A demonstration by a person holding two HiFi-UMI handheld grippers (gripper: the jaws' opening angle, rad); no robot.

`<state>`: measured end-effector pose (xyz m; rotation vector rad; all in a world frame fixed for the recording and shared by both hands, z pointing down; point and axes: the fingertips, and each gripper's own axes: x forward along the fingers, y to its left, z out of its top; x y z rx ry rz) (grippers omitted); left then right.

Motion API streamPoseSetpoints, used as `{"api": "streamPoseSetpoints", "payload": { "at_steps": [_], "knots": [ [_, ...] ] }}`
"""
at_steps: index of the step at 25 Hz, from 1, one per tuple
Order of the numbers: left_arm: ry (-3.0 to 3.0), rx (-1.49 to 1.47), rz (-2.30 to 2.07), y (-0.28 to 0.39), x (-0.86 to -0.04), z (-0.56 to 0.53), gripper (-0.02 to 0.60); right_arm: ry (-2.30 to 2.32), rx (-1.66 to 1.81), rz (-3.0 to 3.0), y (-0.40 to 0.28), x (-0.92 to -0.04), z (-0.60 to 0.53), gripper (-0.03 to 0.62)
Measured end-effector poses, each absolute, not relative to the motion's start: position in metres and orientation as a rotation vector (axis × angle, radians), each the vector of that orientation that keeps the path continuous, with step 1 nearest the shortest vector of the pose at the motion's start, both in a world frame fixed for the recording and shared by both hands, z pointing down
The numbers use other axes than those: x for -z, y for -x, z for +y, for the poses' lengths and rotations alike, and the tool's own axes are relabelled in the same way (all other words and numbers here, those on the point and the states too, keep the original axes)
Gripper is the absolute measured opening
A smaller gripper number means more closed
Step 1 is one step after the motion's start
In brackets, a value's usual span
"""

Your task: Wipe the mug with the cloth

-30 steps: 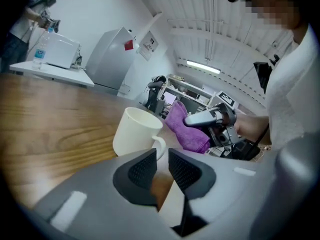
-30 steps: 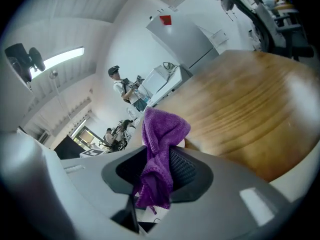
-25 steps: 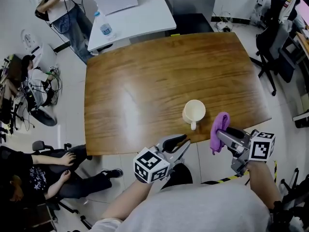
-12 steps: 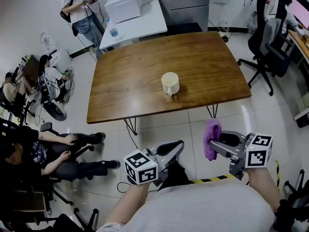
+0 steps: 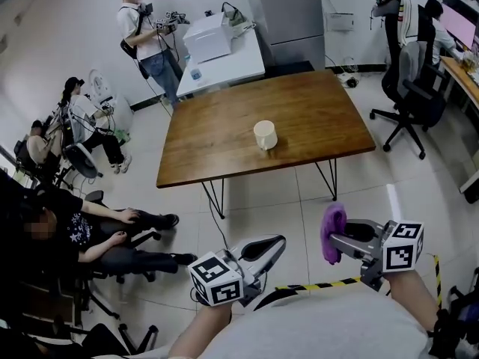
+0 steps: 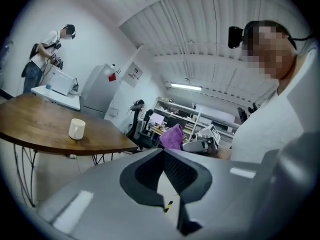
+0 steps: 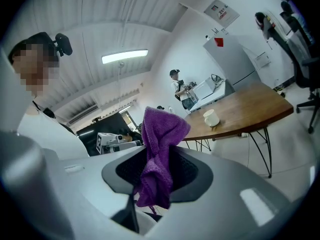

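Observation:
A cream mug [image 5: 265, 134] stands on the brown wooden table [image 5: 224, 137], far from both grippers. It also shows small in the left gripper view, the mug [image 6: 77, 128] on the table [image 6: 35, 126], and in the right gripper view as the mug [image 7: 211, 117]. My right gripper [image 5: 338, 238] hangs over the floor, shut on a purple cloth [image 5: 333, 232]. The cloth [image 7: 159, 156] bunches up between that gripper's jaws [image 7: 158, 170]. My left gripper [image 5: 274, 245] is at the lower middle, jaws together and holding nothing [image 6: 163, 153].
Two office chairs [image 5: 408, 88] stand right of the table. A white desk [image 5: 224, 54] with a box is behind it. People sit at the left [image 5: 97, 234] and one stands at the back [image 5: 146, 32]. Yellow-black tape [image 5: 318, 284] marks the floor.
The view has pulled back from the table: a second ago both grippers were at its near edge beside the mug, now they are over the floor well away. The cloth stays gripped.

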<state>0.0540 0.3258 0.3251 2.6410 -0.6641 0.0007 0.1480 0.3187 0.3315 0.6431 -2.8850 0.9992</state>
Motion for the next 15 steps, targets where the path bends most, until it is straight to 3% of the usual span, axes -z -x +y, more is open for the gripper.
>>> {"api": "streamPoseSetpoints", "payload": {
  "at_steps": [15],
  "knots": [
    [-2.593,-0.009,-0.729,-0.012,-0.33,0.333,0.0,-0.734,-1.018,-2.835,-0.115,-0.335,0.318,0.137]
  ]
}}
